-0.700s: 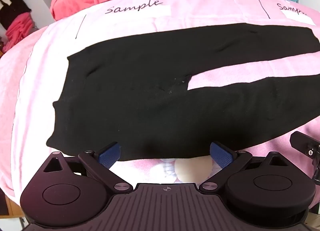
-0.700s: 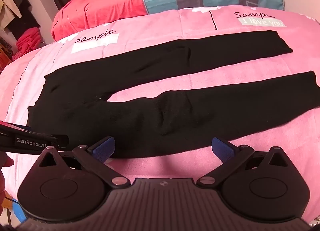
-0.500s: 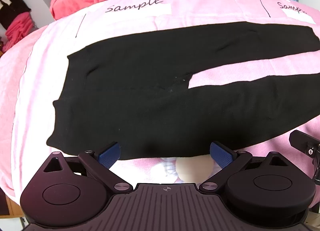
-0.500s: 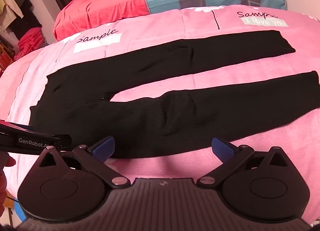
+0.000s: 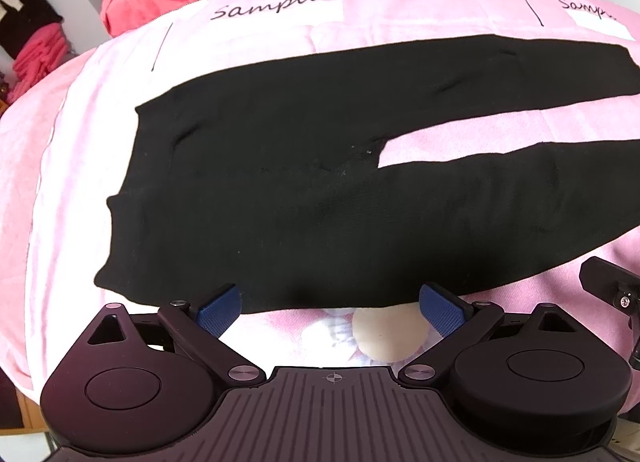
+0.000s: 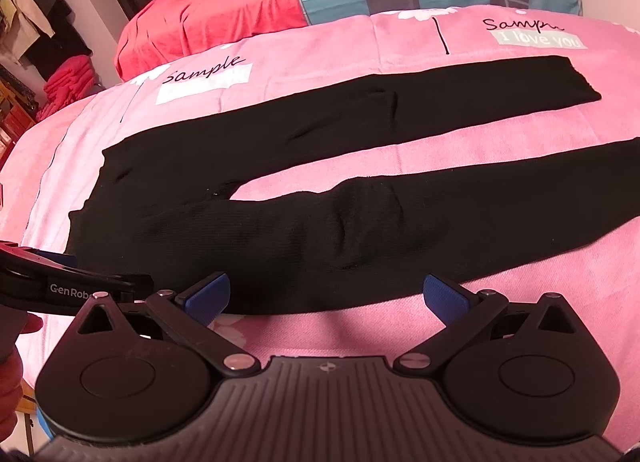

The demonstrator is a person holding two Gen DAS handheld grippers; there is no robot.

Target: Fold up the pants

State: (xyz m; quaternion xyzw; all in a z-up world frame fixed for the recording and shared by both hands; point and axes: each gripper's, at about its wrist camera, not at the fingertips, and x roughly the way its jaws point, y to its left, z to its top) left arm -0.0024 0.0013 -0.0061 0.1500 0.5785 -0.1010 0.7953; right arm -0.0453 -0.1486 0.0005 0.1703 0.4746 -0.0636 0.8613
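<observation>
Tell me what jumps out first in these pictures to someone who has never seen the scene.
The black pants dominate: spread flat across the pink blanket, waist to the left, legs splayed apart toward the right. Next come the "Sample" labels printed on the blanket beyond the pants, and the red pillow behind. Both tools, left and right, hang open at the near edge of the pants.

You have one pair of black pants with two legs, spread on one pink bed cover. You hold two grippers, the left gripper and the right gripper, each with two blue pads. The cover bears two "Sample" labels.
</observation>
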